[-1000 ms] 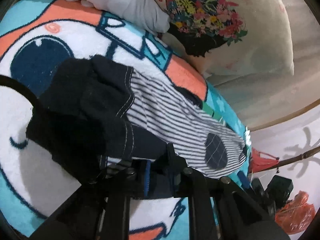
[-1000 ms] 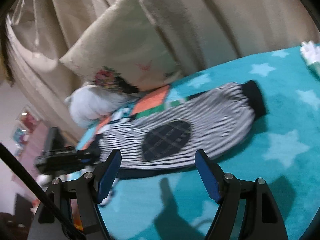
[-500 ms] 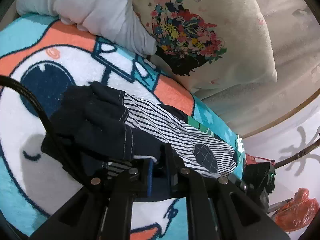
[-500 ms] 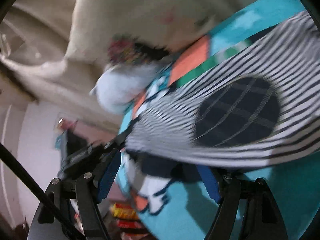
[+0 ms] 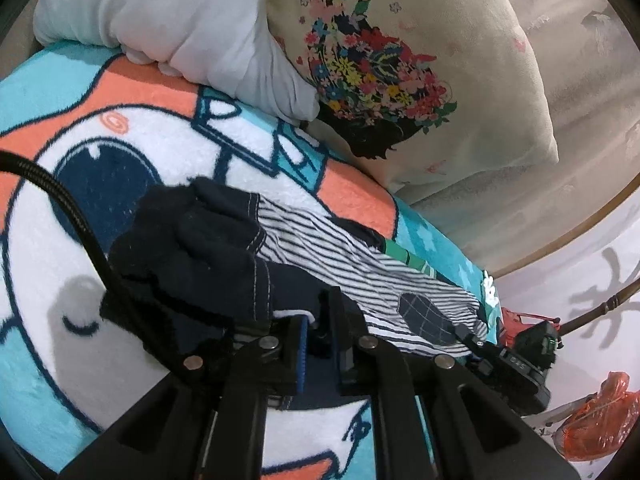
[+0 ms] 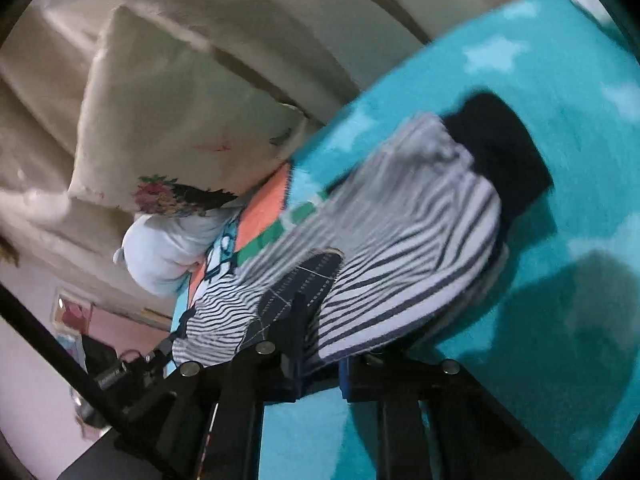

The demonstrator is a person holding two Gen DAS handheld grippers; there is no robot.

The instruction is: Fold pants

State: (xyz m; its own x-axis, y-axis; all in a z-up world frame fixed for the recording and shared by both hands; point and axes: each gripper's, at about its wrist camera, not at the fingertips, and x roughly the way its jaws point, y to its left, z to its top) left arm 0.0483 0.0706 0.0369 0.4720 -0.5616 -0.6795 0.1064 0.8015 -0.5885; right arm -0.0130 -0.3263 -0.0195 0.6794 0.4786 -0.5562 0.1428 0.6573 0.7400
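Observation:
Striped pants (image 5: 344,256) with a dark waistband (image 5: 200,248) and a checked knee patch (image 5: 428,312) lie on a cartoon blanket (image 5: 80,360). My left gripper (image 5: 320,332) is shut on the dark waistband edge, which hangs bunched over its fingers. In the right wrist view the striped leg (image 6: 400,248) runs up to a dark cuff (image 6: 500,160). My right gripper (image 6: 316,364) is closing, with the leg's near edge pinched between its pads beside the knee patch (image 6: 296,284). The left gripper (image 6: 168,346) shows at the far end of the pants.
A floral cushion (image 5: 400,80) and a white pillow (image 5: 180,20) lean at the back of the blanket, against a beige curtain. A black cable (image 5: 80,232) crosses the left wrist view. An orange bag (image 5: 600,420) lies on the floor beyond the bed's edge.
My right gripper has moved in onto the striped leg, rolled, and gone from wide open to pinching it. My left gripper keeps its hold on the waistband and has risen slightly.

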